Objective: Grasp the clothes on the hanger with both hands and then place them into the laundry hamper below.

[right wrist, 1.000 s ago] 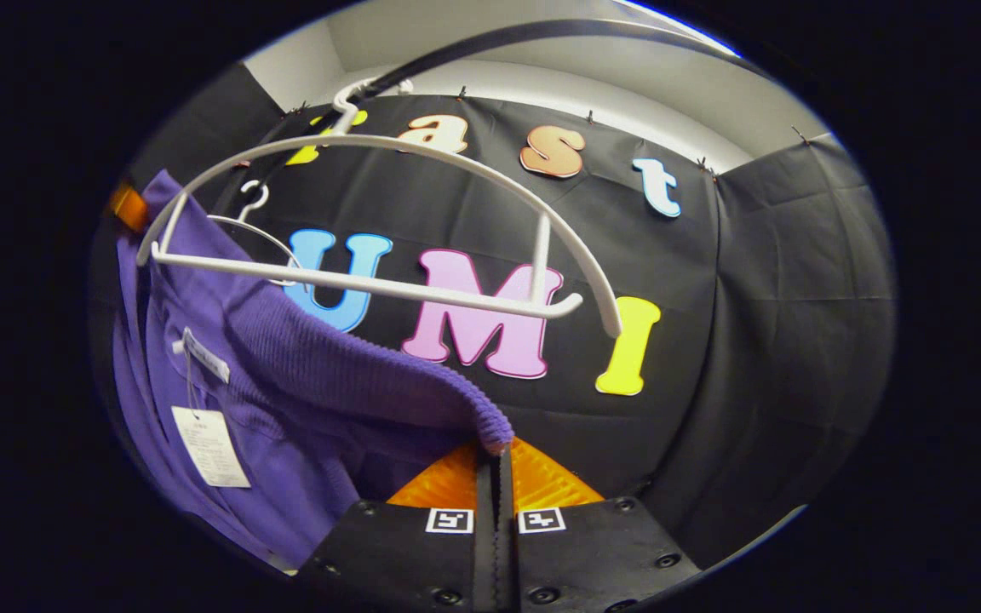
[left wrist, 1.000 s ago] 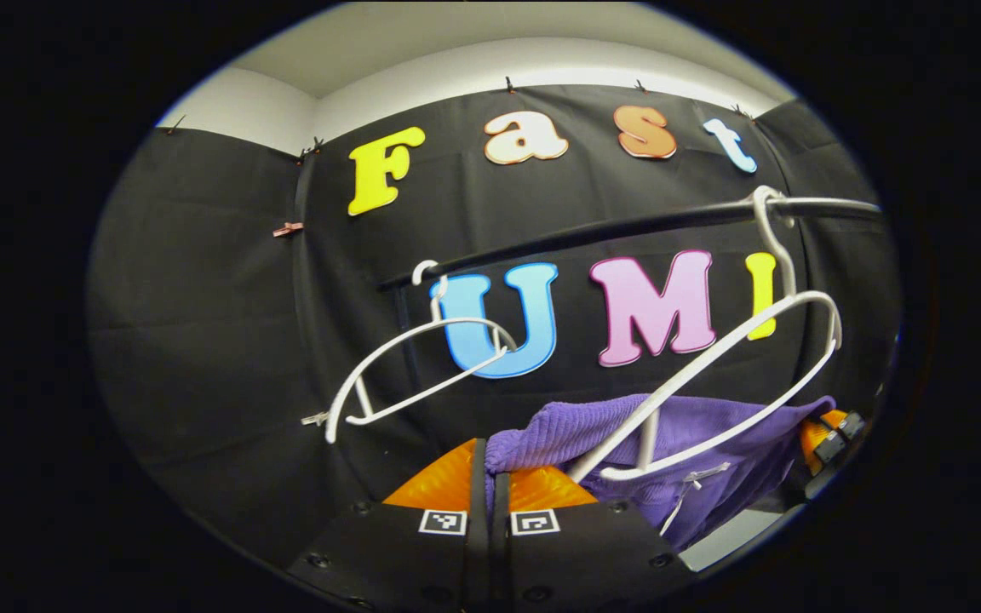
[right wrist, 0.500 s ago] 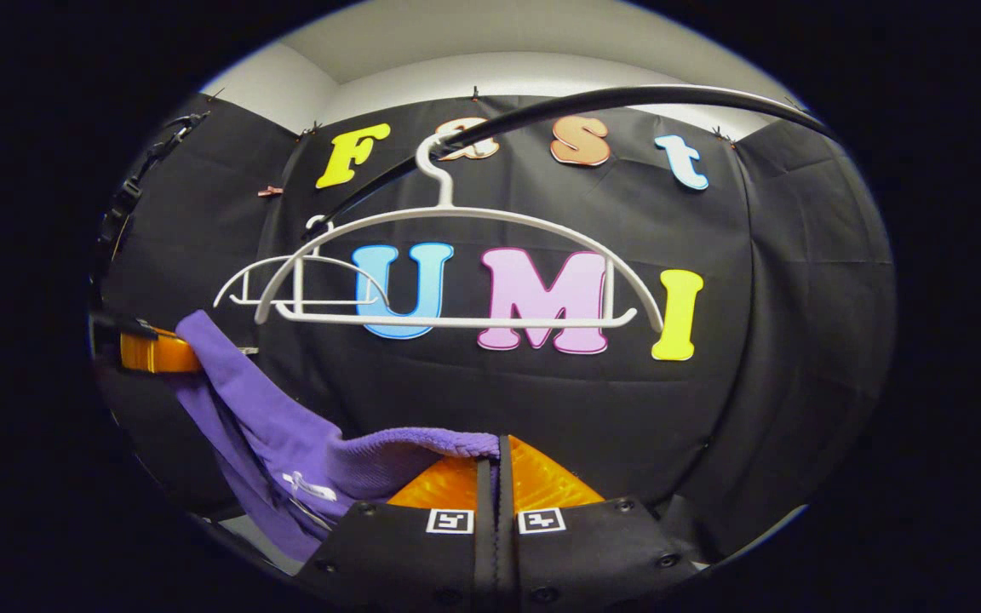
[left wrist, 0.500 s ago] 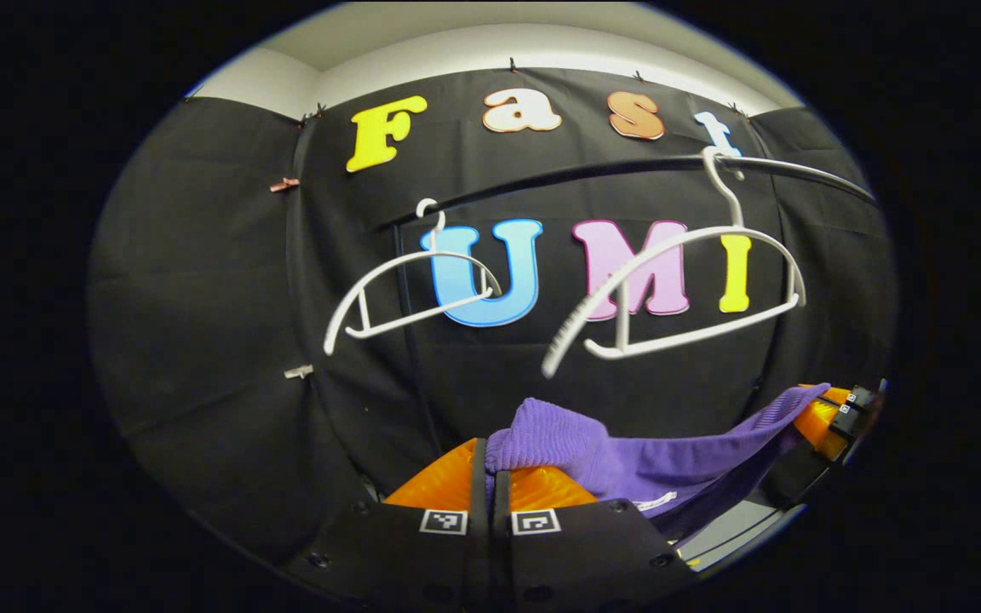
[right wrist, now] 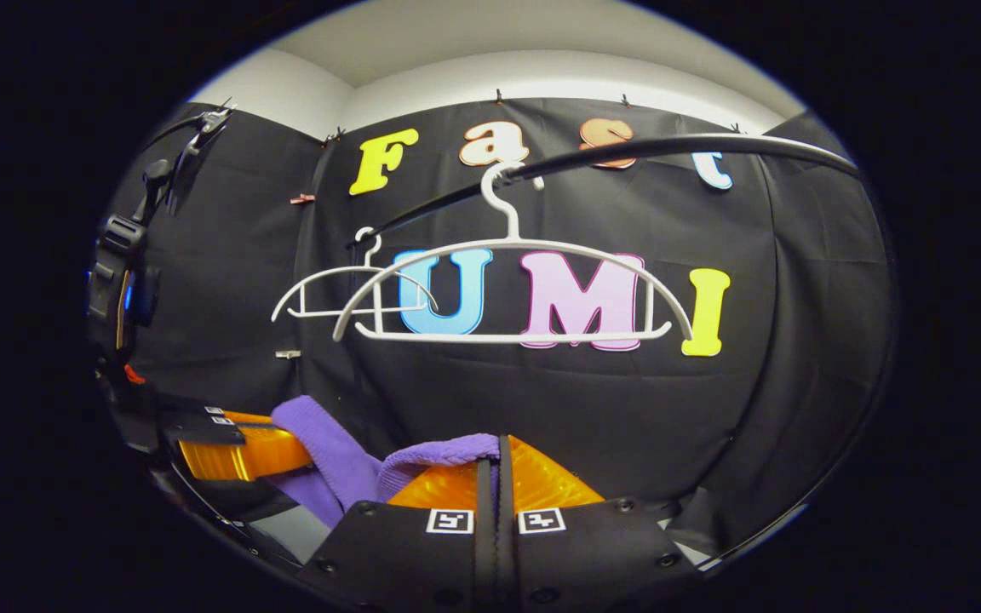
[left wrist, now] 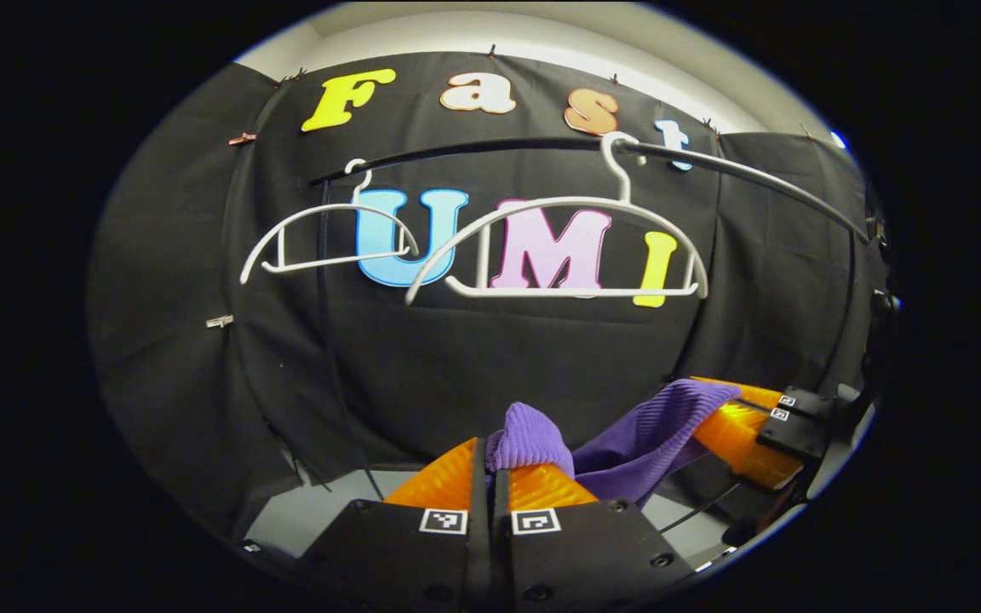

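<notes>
A purple knit garment [left wrist: 635, 430] hangs slack between my two grippers, below the bare white hanger [left wrist: 559, 251]. In the left gripper view my left gripper [left wrist: 489, 451] is shut on one bunched end of it. The other end runs right to my right gripper [left wrist: 712, 413], which pinches it. In the right gripper view my right gripper [right wrist: 495, 447] is shut on the garment [right wrist: 435, 451], and the left gripper [right wrist: 295, 447] holds the far end at lower left. The hanger [right wrist: 512, 294] hangs level on the black rail [right wrist: 669, 149].
A second bare white hanger [left wrist: 329, 243] hangs farther left on the rail [left wrist: 754, 179]. Black cloth walls close the booth on all sides. A strip of grey floor [left wrist: 303, 519] shows low down. A black strap fitting [right wrist: 120, 247] hangs on the left wall.
The garment has come off the hanger and both grippers have dropped lower with it, drawing closer together. The freed hanger has swung back to level.
</notes>
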The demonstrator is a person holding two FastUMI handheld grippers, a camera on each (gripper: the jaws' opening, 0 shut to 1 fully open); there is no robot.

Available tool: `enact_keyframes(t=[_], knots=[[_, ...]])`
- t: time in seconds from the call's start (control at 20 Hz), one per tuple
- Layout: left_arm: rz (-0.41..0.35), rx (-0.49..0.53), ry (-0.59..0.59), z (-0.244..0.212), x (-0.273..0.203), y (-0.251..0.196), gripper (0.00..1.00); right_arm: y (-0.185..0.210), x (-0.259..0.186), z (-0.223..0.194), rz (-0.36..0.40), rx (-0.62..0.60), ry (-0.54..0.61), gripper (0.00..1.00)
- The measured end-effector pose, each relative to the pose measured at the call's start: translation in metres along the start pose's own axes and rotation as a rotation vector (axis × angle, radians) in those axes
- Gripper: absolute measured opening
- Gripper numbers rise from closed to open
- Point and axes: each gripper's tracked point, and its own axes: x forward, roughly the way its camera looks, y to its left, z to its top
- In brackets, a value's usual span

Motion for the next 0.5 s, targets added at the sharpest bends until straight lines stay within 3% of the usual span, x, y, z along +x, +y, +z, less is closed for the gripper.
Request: enact_keyframes(t=[0.3,0.5], knots=[[-0.064,-0.063,-0.06,0.026,-0.001,-0.027,0.05,-0.012,-0.002,0.031,-0.015,-0.001,-0.038,0.04],[-0.071,-0.057,-0.016,-0.004,0.012,-0.033,0.05,-0.016,0.004,-0.004,0.002,0.018,0.035,0.05]])
